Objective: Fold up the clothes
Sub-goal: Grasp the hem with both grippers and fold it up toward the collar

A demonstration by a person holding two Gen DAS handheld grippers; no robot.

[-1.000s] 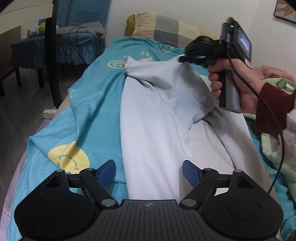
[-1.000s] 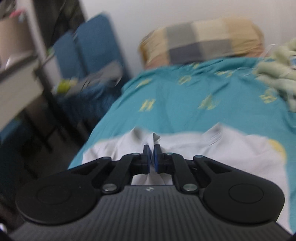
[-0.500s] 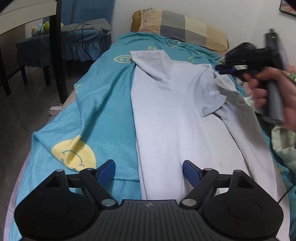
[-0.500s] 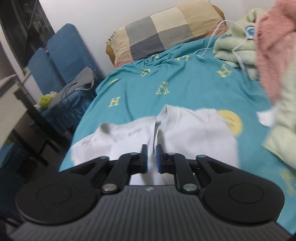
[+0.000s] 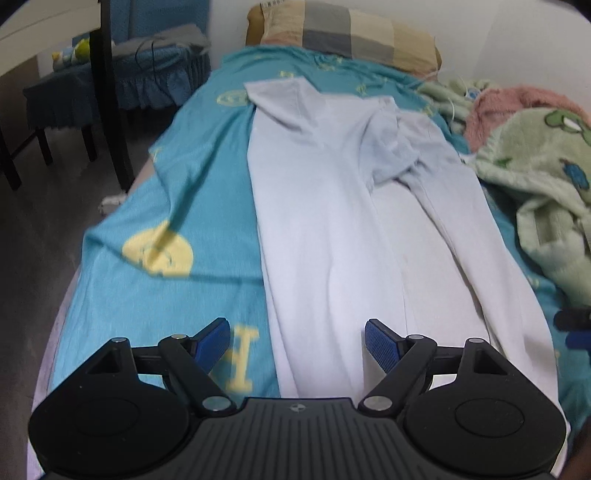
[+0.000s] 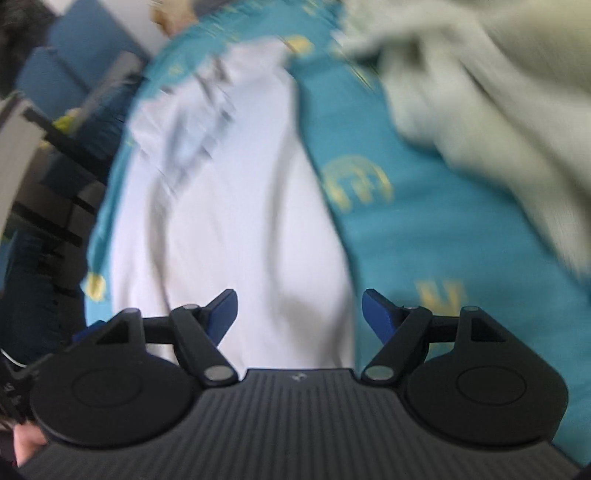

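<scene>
A long pale lilac garment (image 5: 332, 221) lies lengthwise on the teal bed sheet (image 5: 184, 192), its far right part folded over onto the middle in a crumpled flap (image 5: 391, 147). My left gripper (image 5: 297, 341) hovers open above the garment's near end, nothing between its blue pads. The right wrist view is blurred by motion. There my right gripper (image 6: 299, 314) has its jaws opening wide over the same garment (image 6: 236, 229), and nothing is pinched between them. Its tip (image 5: 574, 326) shows at the right edge of the left wrist view.
A plaid pillow (image 5: 343, 33) lies at the head of the bed. Green (image 5: 539, 177) and pink (image 5: 517, 99) fleece blankets are heaped along the right side. A blue-covered chair (image 5: 122, 81) and a dark post (image 5: 112, 96) stand on the floor to the left.
My right gripper let go of the garment's far part, which now lies folded over, and swung back toward the near right side, jaws spreading. The left gripper drifted slightly, still open.
</scene>
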